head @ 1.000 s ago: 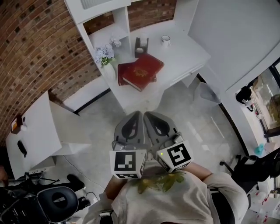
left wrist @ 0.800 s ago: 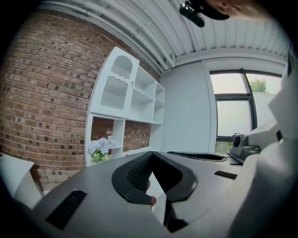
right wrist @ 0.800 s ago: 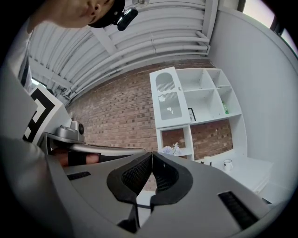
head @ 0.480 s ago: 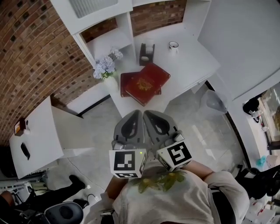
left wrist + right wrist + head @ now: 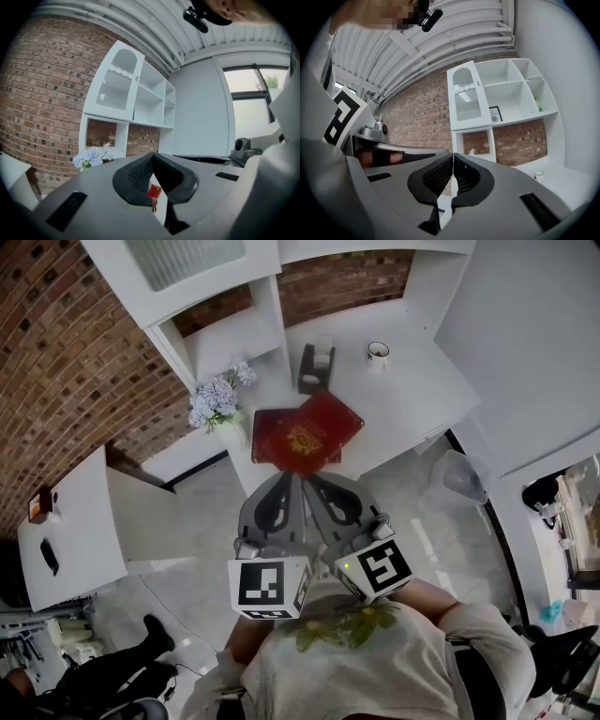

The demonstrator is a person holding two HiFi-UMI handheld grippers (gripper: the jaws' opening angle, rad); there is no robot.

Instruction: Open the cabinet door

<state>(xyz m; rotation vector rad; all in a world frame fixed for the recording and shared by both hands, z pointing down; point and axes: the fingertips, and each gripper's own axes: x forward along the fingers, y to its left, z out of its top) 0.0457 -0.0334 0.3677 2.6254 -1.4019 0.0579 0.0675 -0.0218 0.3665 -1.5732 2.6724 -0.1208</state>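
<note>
Jaws of the left gripper (image 5: 292,480) and right gripper (image 5: 317,482) meet at centre frame, ribbed dark pads empty. The white cabinet door (image 5: 192,263), with an arched slatted pane, sits upper left beside a rough brick wall (image 5: 66,352).

Books (image 5: 305,437) lie on the desk (image 5: 412,381), flowers (image 5: 214,399) left, mug (image 5: 378,352) right, cabinet (image 5: 187,268) behind.

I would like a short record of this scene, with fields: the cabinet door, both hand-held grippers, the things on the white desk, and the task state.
cabinet door: white, slatted panel, looks closed
left hand-held gripper: jaws together, nothing held, apart from the door
right hand-held gripper: jaws together, nothing held, beside the left one
desk: red book, flowers, mug
task state: door not yet touched
</note>
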